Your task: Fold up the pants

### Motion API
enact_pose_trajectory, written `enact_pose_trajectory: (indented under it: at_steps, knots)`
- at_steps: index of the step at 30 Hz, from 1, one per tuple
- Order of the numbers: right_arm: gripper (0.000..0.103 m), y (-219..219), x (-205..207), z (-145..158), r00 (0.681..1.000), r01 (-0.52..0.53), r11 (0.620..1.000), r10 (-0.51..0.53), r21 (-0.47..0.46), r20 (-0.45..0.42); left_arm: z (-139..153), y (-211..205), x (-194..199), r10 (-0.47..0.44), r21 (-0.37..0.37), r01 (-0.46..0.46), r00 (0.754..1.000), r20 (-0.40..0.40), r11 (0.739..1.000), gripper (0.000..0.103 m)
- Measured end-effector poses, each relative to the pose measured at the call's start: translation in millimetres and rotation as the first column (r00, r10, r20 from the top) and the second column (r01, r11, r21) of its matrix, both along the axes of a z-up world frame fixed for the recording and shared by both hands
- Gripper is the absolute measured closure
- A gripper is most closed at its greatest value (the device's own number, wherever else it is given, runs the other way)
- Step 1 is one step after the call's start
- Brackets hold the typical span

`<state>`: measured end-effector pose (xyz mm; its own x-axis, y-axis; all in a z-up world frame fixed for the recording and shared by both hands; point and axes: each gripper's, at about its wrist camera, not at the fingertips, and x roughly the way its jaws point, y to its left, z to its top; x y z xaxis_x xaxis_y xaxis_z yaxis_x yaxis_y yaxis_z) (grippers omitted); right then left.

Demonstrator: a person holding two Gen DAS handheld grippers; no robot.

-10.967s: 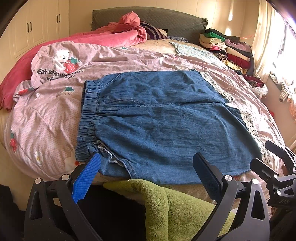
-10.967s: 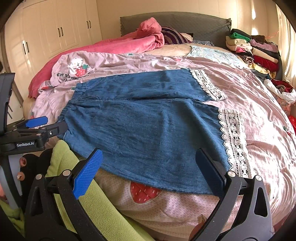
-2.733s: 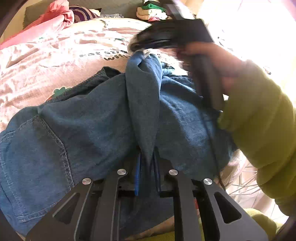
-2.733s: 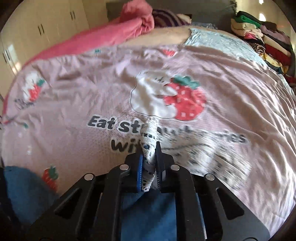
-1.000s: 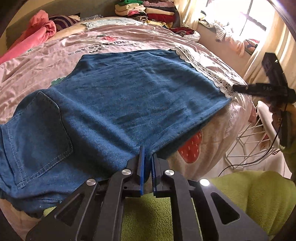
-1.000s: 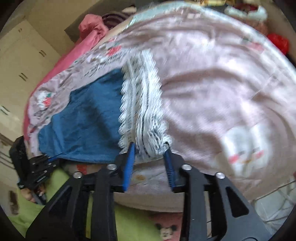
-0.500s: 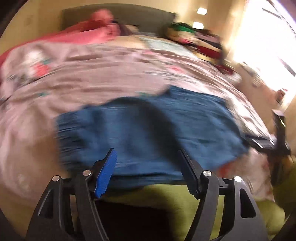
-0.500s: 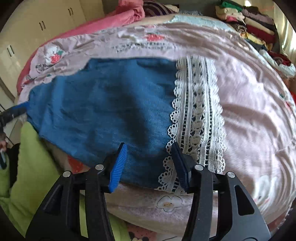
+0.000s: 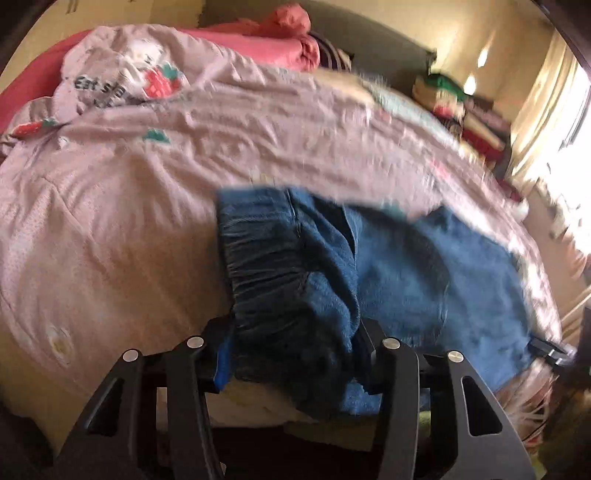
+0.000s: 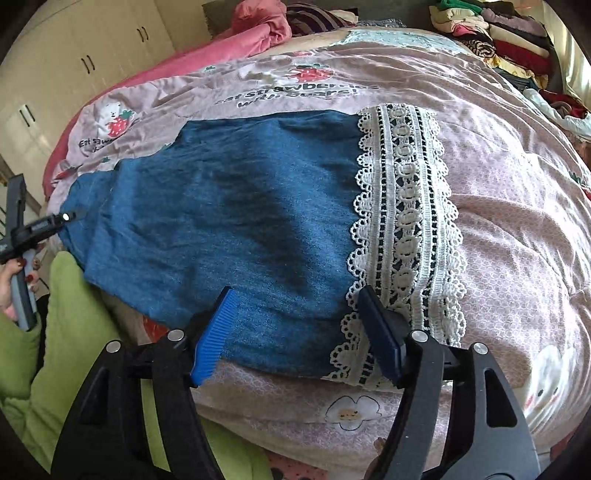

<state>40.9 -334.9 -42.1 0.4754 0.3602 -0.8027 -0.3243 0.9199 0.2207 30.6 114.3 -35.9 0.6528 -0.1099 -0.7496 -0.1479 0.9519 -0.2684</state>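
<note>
The blue denim pants (image 10: pixel 229 218) lie folded lengthwise on the pink quilt, with a white lace hem (image 10: pixel 406 221) at the right end. In the left wrist view the elastic waistband (image 9: pixel 266 266) sits bunched between the fingers of my left gripper (image 9: pixel 295 354), whose jaws stand partly apart around it; this view is blurred. My right gripper (image 10: pixel 299 328) is open over the near edge of the leg, beside the lace. The left gripper also shows at the far left of the right wrist view (image 10: pixel 44 225).
The pink strawberry quilt (image 10: pixel 517 206) covers the bed. A pink blanket (image 10: pixel 236 33) lies by the headboard. A stack of folded clothes (image 10: pixel 502 40) stands at the back right. White wardrobes (image 10: pixel 74 59) line the left wall. My green sleeve (image 10: pixel 70 332) is at lower left.
My left gripper has let go of the leg edge, swung left to the waistband end and narrowed around the bunched waistband. My right gripper has released the lace hem and opened.
</note>
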Motion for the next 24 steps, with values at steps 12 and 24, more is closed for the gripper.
enact_pose_trajectory:
  at_steps: [12,24]
  knots:
    - [0.038,2.1,-1.7,-4.5,1.000,-0.008,1.000,0.008,0.003,0.011,-19.4,9.3,-1.0,0.019,0.007,-0.019,0.999,-0.034,1.000,0.038]
    - [0.038,-46.7,38.6,36.3,0.987,0.096,0.993,-0.104,0.069,0.119,71.8,-22.7,-9.2,-0.040,0.113,0.024,0.988,0.149,0.993,0.028]
